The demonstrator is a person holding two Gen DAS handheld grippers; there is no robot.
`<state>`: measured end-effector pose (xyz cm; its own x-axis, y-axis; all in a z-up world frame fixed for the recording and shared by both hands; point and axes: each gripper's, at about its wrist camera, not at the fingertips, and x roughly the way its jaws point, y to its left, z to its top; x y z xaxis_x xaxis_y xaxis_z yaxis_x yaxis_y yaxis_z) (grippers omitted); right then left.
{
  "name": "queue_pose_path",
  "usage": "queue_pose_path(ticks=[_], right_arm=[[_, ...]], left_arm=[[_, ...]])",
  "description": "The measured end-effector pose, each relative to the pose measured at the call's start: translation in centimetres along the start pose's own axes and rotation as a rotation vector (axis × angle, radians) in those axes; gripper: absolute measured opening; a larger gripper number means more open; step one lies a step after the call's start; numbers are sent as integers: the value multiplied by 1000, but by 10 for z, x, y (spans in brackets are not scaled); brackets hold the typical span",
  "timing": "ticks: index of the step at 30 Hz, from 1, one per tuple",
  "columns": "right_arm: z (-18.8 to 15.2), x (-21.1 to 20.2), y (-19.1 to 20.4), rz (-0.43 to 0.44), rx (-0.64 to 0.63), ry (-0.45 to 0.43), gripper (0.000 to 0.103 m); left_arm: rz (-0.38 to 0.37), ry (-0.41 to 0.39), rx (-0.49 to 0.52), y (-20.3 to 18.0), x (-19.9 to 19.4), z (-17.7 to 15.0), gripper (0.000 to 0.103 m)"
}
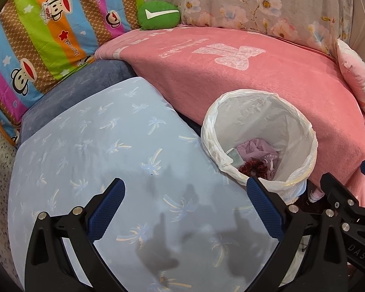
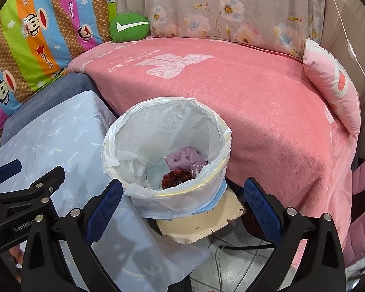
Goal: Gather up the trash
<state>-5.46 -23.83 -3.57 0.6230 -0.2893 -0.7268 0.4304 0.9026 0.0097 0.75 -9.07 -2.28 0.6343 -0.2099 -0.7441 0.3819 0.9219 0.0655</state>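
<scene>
Left gripper (image 1: 186,209) and right gripper (image 2: 182,206): both spread, empty; lined bin (image 2: 225,131) beside pink blanket (image 2: 255,102) holds soft, light trash (image 2: 182,163), probably best pinched at a crumpled fold.

Black fingers (image 1: 267,209) — blue ribbed pads, silver screws, "GenRobot" lettering.

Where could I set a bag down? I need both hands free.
The pink blanket is bare between the bin, green cushion and pink pillow. The blue cushion is bare too. It is crowded around the bin's base.
</scene>
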Motion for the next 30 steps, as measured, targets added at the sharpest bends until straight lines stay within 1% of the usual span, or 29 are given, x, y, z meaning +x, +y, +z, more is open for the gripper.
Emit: queue_pose_path(ticks=[3, 30], right_arm=[[-1, 0, -1, 0, 2, 0, 98], [-3, 1, -1, -1, 4, 2, 98]], left_arm=[[-3, -10, 5, 0, -1, 0, 96], [-10, 3, 5, -4, 0, -4, 96]])
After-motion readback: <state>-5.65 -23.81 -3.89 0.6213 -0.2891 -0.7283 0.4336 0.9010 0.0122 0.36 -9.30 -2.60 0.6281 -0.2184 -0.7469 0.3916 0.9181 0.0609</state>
